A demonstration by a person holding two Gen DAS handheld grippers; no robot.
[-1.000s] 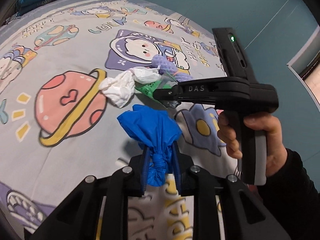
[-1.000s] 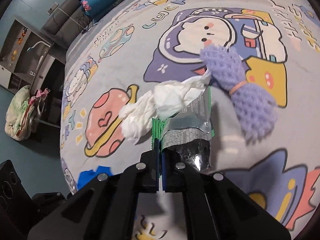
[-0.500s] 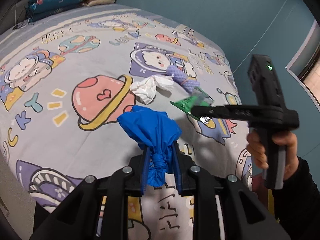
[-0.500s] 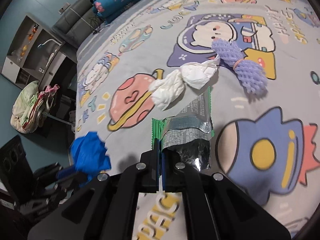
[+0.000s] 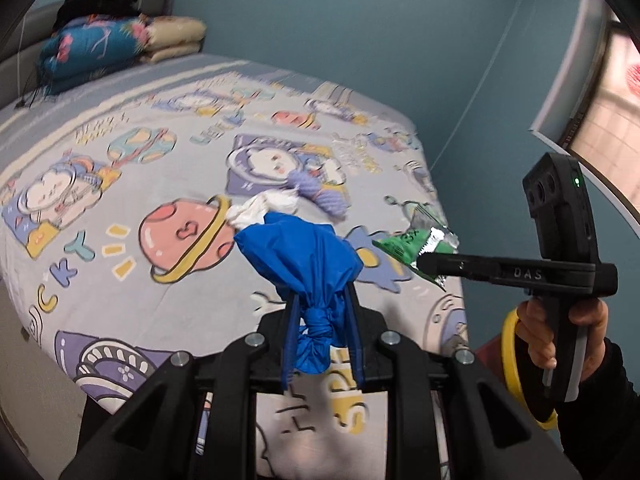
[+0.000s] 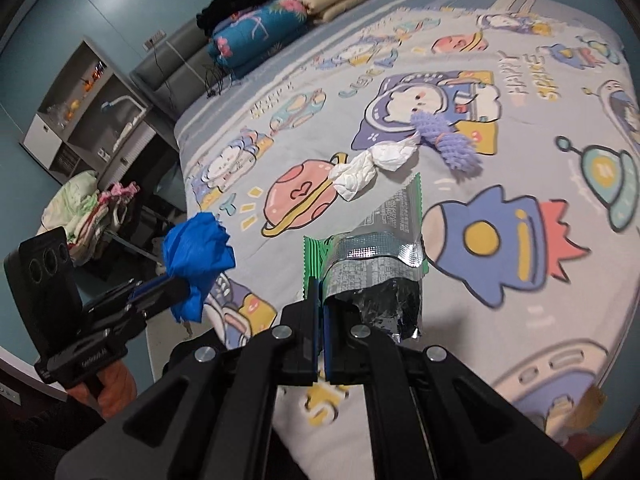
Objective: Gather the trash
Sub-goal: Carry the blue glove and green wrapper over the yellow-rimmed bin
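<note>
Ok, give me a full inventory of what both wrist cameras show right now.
knotted blue plastic bag: one, blue, clamped in the left gripper.
green and silver foil snack wrapper: one, pinched in the right gripper.
crumpled white tissue: one, white, on the bed.
purple foam fruit net: one, purple, on the bed beside the tissue.
cartoon space-print bed sheet: one, grey with prints.
folded quilts: stack, blue floral and cream, at the head of the bed.
grey shelf unit: one, beside the bed.
left gripper: black, shut on the bag.
right gripper: black, shut on the wrapper.
right hand: one, on the right gripper's handle.
</note>
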